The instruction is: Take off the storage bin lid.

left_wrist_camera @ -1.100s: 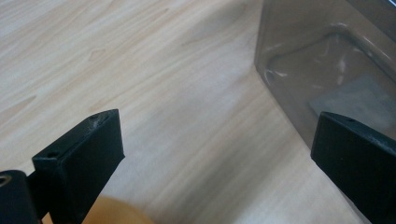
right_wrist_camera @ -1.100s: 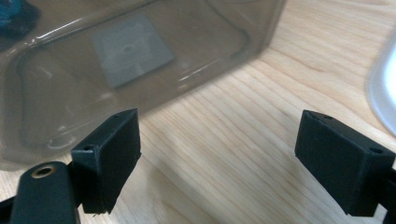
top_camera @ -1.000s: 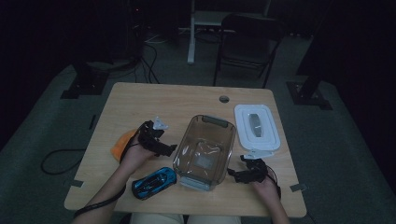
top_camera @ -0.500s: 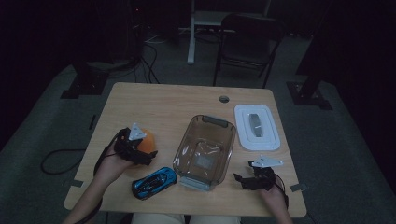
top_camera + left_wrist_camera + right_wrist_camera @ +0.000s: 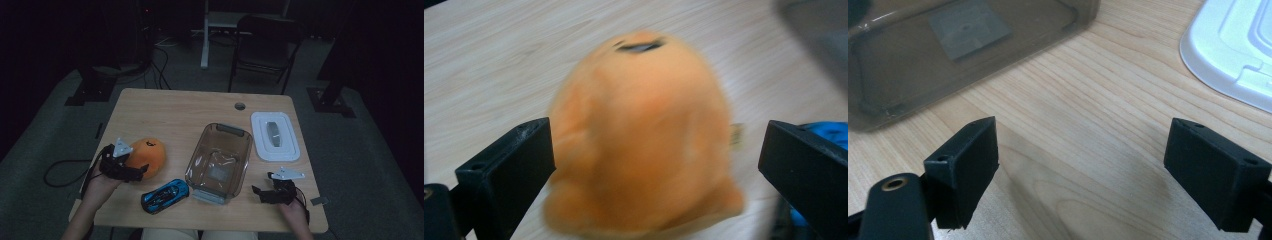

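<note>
An orange plush toy (image 5: 148, 155) lies on the wooden table (image 5: 185, 110) at the front left. My left gripper (image 5: 139, 173) is at its near-left side. In the left gripper view the blurred plush (image 5: 644, 140) sits between the wide-apart jaws of the left gripper (image 5: 656, 145), which is open; I cannot tell whether either jaw touches it. A blue toy car (image 5: 165, 195) lies just right of the plush, near the front edge. My right gripper (image 5: 260, 192) hovers open over bare wood at the front right, with nothing between the fingers of the right gripper (image 5: 1083, 150).
A clear, empty plastic bin (image 5: 220, 160) stands at the table's middle, and its corner (image 5: 963, 50) shows ahead of the right gripper. Its white lid (image 5: 275, 136) lies flat to the right. A cable hole (image 5: 240, 106) sits near the back edge. A chair (image 5: 265, 40) stands behind the table.
My left gripper moved left, away from the bin, and now has its open jaws on either side of the plush. The right gripper drew back slightly toward the front edge.
</note>
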### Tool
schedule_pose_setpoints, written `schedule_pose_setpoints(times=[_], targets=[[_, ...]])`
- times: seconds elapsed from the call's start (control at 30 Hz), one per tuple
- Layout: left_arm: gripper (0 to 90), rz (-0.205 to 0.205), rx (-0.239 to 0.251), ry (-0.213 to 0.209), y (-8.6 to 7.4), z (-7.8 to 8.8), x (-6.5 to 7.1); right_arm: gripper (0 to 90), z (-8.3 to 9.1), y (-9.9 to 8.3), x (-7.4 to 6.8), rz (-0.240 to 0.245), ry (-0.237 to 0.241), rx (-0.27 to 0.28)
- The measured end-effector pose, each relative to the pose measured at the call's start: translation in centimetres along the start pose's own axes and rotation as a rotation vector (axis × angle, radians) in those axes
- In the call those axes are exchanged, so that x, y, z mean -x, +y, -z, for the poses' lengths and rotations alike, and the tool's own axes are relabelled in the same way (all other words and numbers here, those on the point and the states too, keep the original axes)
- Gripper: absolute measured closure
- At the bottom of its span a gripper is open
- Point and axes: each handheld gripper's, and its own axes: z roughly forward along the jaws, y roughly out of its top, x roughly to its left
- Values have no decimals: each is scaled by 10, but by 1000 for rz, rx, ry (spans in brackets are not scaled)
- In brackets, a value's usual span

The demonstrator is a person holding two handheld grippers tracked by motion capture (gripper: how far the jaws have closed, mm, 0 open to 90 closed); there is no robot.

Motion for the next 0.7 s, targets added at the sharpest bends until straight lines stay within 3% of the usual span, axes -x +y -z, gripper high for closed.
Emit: schedule_pose_setpoints(times=[0.1, 0.23, 0.5, 0.7], targets=[[22, 25, -14, -21, -5, -5, -3, 139, 0, 0, 0, -1, -4, 1], [23, 59, -35, -1, -10, -14, -8, 139, 1, -1, 0, 0, -12, 4], [13, 98, -57, -36, -14, -31, -11, 139, 2, -1, 0, 0, -14, 5], [2, 62, -79, -38, -16, -38, -10, 139, 6, -5, 1, -6, -26, -6]])
